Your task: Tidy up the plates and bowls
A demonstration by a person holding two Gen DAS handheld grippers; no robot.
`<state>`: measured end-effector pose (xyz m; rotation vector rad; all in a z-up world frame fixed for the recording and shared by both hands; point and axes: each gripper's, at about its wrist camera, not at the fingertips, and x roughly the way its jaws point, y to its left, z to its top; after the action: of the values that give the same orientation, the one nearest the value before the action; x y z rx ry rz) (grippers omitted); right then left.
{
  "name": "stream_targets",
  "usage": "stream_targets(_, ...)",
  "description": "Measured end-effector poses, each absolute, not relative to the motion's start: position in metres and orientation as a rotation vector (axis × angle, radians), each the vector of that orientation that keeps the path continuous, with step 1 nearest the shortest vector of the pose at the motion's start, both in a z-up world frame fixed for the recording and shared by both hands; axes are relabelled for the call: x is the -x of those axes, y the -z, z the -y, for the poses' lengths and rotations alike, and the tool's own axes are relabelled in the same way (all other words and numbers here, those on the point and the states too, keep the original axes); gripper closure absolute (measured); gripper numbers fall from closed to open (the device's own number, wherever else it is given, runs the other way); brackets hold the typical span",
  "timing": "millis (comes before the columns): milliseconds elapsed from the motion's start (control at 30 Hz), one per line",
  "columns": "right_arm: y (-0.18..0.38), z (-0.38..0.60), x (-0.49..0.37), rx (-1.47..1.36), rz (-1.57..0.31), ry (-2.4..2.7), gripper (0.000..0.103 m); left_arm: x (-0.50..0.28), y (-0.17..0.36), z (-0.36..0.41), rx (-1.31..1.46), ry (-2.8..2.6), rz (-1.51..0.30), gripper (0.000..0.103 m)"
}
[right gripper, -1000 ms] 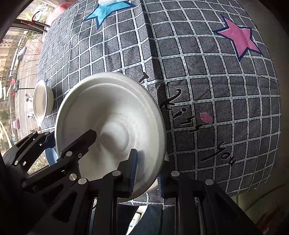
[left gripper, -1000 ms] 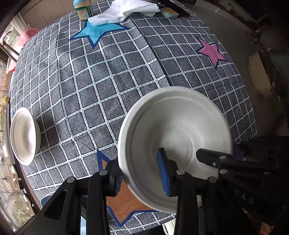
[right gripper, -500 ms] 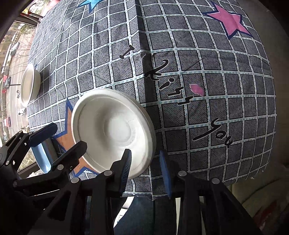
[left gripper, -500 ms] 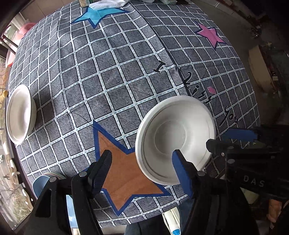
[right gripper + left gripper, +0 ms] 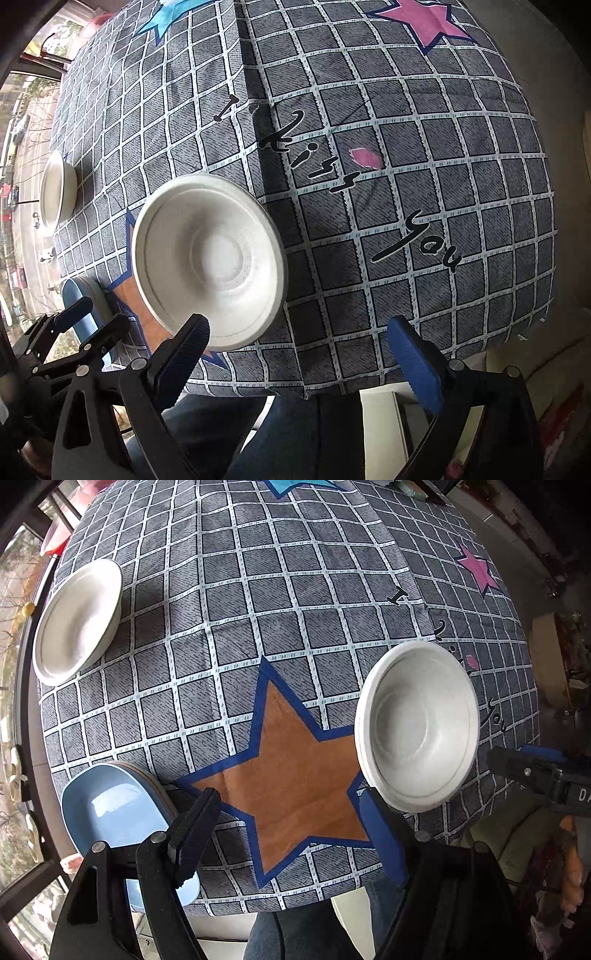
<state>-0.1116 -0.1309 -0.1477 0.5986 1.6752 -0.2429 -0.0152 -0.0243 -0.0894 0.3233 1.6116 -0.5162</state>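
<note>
A white bowl (image 5: 417, 723) rests on the checked tablecloth near the front edge, also in the right wrist view (image 5: 210, 258). A second white bowl (image 5: 77, 620) sits at the far left, also in the right wrist view (image 5: 57, 194). A light blue dish (image 5: 114, 823) lies at the front left corner. My left gripper (image 5: 288, 834) is open and empty above the brown star, left of the near bowl. My right gripper (image 5: 299, 354) is open and empty, just right of that bowl.
The tablecloth (image 5: 258, 609) has a brown star (image 5: 291, 775) and a pink star (image 5: 424, 18). The table's front edge (image 5: 332, 384) drops off near my fingers. A person's legs show below it. Windows stand at the left.
Both grippers have let go of the white bowl, opened wide and pulled back. The bowl now rests on the cloth. The left gripper has shifted left, bringing the blue dish into view.
</note>
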Motion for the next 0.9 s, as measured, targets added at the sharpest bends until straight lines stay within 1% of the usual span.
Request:
stream_targets(100,0.140,0.129,0.119,-0.584,-1.672,0.245,0.006,0.012,0.086,0.014,-0.298,0.505,-1.597,0.022)
stream_targets(267,0.135,0.117,0.100,-0.564,-1.668,0.242,0.006,0.002,0.081,-0.001,-0.258,0.488,-1.597,0.022)
stream_targets(900,0.142,0.080,0.047,-0.481,-1.679,0.179,0.006,0.000,0.085,-0.028,-0.166,0.425,-1.603,0.022)
